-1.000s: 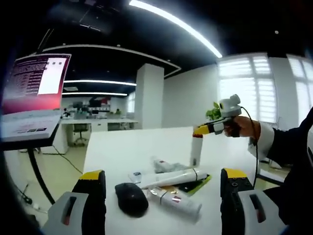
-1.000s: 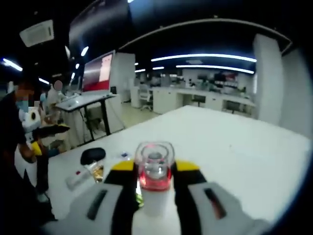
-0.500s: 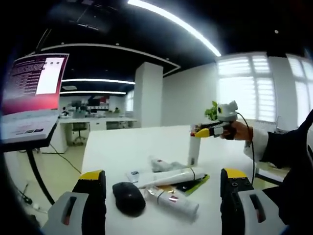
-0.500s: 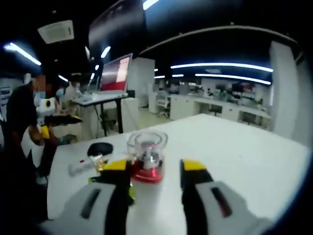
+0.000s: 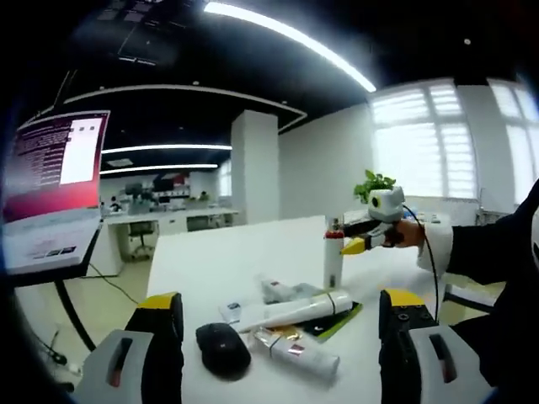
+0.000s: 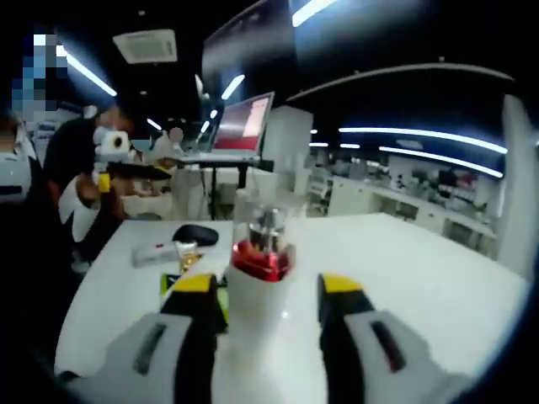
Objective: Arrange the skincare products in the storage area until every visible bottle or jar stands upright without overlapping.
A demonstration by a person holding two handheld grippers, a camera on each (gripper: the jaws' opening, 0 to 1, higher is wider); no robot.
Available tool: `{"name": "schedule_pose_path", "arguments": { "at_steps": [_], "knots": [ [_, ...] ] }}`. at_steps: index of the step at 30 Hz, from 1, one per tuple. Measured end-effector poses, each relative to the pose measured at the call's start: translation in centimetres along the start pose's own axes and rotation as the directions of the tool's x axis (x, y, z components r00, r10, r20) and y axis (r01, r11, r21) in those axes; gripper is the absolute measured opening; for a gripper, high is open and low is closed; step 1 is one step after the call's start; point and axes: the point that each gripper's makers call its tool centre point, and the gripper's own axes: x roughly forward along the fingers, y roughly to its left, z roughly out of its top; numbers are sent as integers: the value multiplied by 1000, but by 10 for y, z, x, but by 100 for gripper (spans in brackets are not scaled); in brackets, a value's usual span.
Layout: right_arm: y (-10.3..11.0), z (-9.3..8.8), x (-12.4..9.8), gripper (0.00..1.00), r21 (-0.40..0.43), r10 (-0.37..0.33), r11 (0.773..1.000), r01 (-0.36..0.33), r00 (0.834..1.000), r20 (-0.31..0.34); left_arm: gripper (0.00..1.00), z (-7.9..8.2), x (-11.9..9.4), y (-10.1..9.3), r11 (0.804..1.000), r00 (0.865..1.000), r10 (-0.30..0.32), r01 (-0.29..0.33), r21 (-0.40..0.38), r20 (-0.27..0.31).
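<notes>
A white bottle with a red collar and clear cap stands upright on the white table. My right gripper, held by a hand, hovers just right of its top. In the right gripper view the bottle rises between my right gripper's jaws, which are open and spread a little wider than it. Nearer, a long white tube, a smaller tube and a small bottle lie flat. My left gripper is open and holds nothing; it also shows far off.
A black oval object lies left of the tubes, which rest partly on a flat green and black packet. A monitor on a stand is beyond the table's left edge. A person's dark sleeve fills the right side.
My right gripper opened and let go of the red-collared bottle, which now stands on the table by itself. The right gripper's view swung round; the left gripper barely moved.
</notes>
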Motion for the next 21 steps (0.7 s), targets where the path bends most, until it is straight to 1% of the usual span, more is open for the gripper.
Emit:
{"name": "schedule_pose_path", "arguments": {
  "at_steps": [2, 4, 5, 6, 8, 10, 14, 15, 17, 18, 20, 21],
  "knots": [
    [-5, -1, -4, 55, 10, 28, 1000, -28, 999, 16, 98, 1, 1, -3, 1000, 1000, -7, 7, 5, 2],
    [-3, -2, -2, 62, 14, 60, 998, -60, 998, 31, 98, 1, 3, -5, 1000, 1000, -14, 14, 7, -2],
    [-2, -1, -1, 63, 7, 73, 997, -74, 996, 43, 98, 1, 3, -6, 1000, 1000, -16, 16, 8, -5],
    [1, 1, 0, 63, 6, 93, 996, -93, 994, 61, 98, 0, 4, -6, 1000, 1000, -16, 16, 9, -8],
    [1, 3, 1, 59, 24, 110, 993, -112, 990, 92, 98, 0, 5, -7, 1000, 1000, -16, 16, 12, -12],
    [0, 1, 4, 57, 27, 113, 993, -116, 989, 96, 98, 0, 5, -8, 1000, 1000, -18, 18, 14, -15],
    [-1, -6, 10, 60, 46, 117, 991, -122, 987, 112, 98, -1, 6, -10, 1000, 1000, -21, 21, 19, -23],
    [-2, -8, 11, 60, 53, 118, 991, -125, 986, 117, 98, -2, 7, -10, 1000, 999, -21, 21, 19, -26],
    [-1, -7, 12, 57, 78, 124, 988, -137, 981, 149, 98, -3, 8, -10, 1000, 999, -21, 22, 20, -32],
    [0, -6, 12, 56, 79, 129, 987, -143, 978, 164, 98, -3, 8, -11, 1000, 999, -22, 22, 21, -34],
    [4, 2, 11, 54, 98, 157, 978, -183, 961, 226, 97, -3, 8, -12, 999, 999, -20, 21, 33, -34],
    [6, 4, 11, 53, 100, 171, 975, -200, 955, 244, 97, -3, 8, -11, 999, 999, -18, 19, 35, -31]
  ]
}}
